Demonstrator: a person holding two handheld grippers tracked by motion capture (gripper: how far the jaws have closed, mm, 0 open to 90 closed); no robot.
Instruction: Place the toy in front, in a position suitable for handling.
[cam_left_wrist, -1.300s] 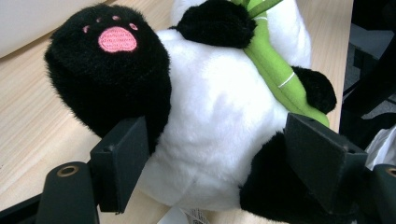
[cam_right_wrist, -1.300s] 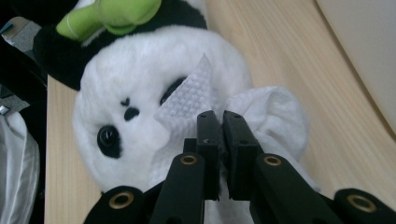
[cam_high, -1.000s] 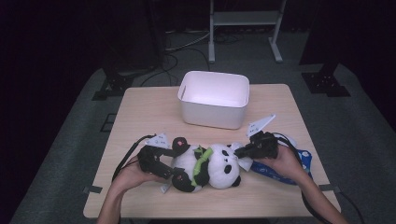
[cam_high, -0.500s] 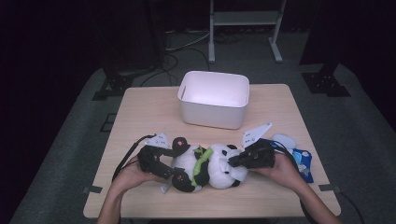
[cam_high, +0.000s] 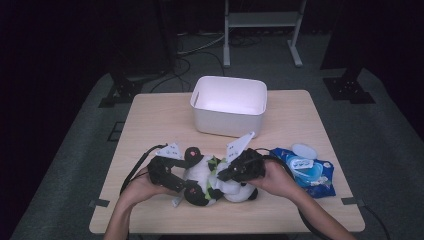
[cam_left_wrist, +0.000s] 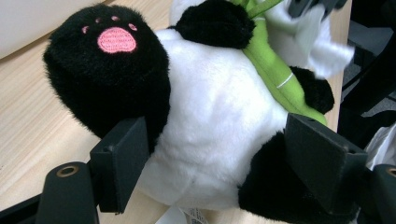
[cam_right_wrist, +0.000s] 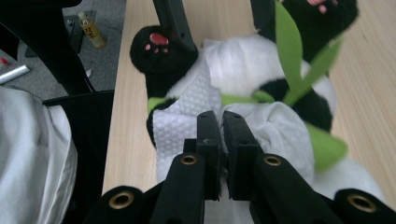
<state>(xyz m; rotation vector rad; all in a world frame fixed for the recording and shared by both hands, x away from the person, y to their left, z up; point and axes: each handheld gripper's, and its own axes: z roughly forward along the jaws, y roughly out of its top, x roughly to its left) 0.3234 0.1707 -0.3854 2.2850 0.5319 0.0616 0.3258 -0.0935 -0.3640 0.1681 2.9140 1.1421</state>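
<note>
Table (cam_high: 165, 120), pale wood-grain, lower centre of high view: plush panda (cam_high: 205, 180) lying on it.
Panda fluffy, black-and-white, green felt leaves; left gripper (cam_left_wrist: 219, 154) clamps its rump between wide-set jaws; right gripper (cam_right_wrist: 221, 126), jaws nearly closed, pinches quilted white wipe (cam_right_wrist: 187, 112) on panda.

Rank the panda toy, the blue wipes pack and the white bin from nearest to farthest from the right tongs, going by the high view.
1. panda toy: directly under the right tongs, which pinch a white wipe against it.
2. blue wipes pack: on the table just to their right, beside the hand.
3. white bin: farthest, toward the table's far edge.
</note>
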